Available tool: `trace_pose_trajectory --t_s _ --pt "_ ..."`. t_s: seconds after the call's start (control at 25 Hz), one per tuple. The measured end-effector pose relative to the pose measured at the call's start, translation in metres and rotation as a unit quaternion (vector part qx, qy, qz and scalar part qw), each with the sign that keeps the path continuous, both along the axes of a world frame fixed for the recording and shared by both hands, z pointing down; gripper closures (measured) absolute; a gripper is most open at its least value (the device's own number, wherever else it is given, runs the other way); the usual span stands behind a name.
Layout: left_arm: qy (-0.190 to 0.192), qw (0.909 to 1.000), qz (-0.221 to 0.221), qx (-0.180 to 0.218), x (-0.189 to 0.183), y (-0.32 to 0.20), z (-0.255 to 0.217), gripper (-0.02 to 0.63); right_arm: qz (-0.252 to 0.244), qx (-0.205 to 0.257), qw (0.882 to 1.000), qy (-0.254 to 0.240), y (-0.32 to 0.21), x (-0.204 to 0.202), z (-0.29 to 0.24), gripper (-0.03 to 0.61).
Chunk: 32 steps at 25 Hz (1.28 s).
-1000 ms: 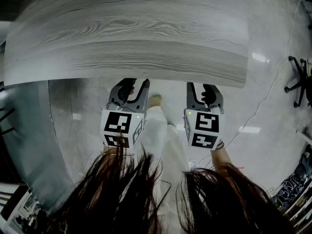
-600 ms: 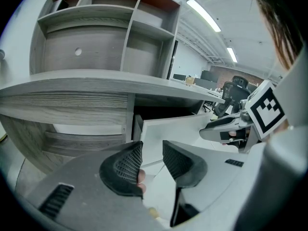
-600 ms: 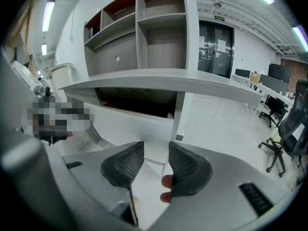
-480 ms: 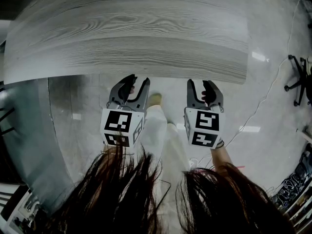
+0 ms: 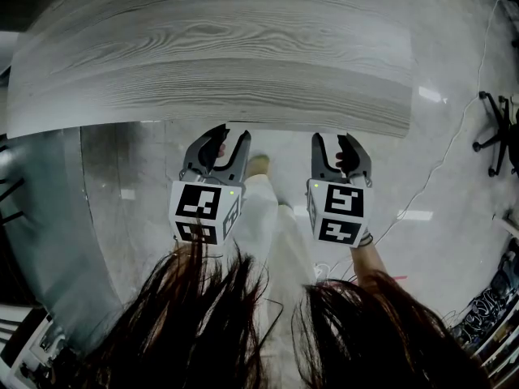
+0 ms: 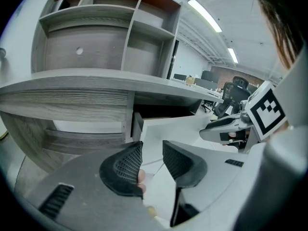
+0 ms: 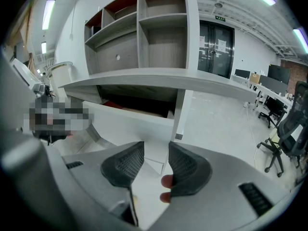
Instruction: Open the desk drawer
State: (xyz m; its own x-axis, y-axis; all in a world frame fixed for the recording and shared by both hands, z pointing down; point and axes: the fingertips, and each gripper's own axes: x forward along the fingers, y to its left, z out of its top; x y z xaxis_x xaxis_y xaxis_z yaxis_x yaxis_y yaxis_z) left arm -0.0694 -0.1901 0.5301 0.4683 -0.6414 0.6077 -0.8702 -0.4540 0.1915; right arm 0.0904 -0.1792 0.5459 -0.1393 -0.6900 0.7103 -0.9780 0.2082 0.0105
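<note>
**Part way open, nothing gripped**

In the head view the desk (image 5: pixel 227 55) is seen at 12 o'clock. The left gripper (image 5: pixel 225 143) and the right gripper (image 5: pixel 334 146) are held side by side just below its front edge, near the middle of the picture. The white drawer (image 6: pixel 168 129) is shown only in the gripper views, because in the head view it is covered by the desk top. In the left gripper view it is found under the top at 1 o'clock from the jaws. In the right gripper view it is found at 11 o'clock, with a dark gap above its front. From this it is judged that the drawer is already pulled out part way, though how far cannot be told. The jaws of both grippers are set narrowly apart and nothing is held between them. The drawer appears not to be touched. If more opening is wanted, the front is yet to be gripped and drawn toward the person.
</note>
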Motion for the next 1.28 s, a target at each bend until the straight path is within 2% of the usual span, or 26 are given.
trace_pose_trajectory --t_s 0.24,0.56,0.8,1.08,1.28 --pt "0.008 0.9998 -0.008 -0.013 -0.003 0.01 0.011 0.495 0.001 -0.002 1.0 -0.002 0.003 -0.001 -0.002 0.417" --pt "-0.003 1.0 0.001 -0.005 0.001 0.011 0.004 0.495 -0.001 -0.004 1.0 0.003 0.011 0.001 0.003 0.417" --pt "0.009 0.9996 -0.012 -0.025 -0.003 0.023 0.018 0.495 -0.005 -0.006 1.0 0.005 0.013 0.0 0.002 0.417" --pt "-0.004 1.0 -0.001 -0.009 0.0 0.015 0.003 0.495 -0.006 -0.008 1.0 0.008 0.015 0.0 0.002 0.417" --pt "0.0 0.9998 -0.005 -0.021 -0.002 0.02 0.009 0.495 -0.006 -0.008 1.0 0.01 0.015 -0.001 0.001 0.417"
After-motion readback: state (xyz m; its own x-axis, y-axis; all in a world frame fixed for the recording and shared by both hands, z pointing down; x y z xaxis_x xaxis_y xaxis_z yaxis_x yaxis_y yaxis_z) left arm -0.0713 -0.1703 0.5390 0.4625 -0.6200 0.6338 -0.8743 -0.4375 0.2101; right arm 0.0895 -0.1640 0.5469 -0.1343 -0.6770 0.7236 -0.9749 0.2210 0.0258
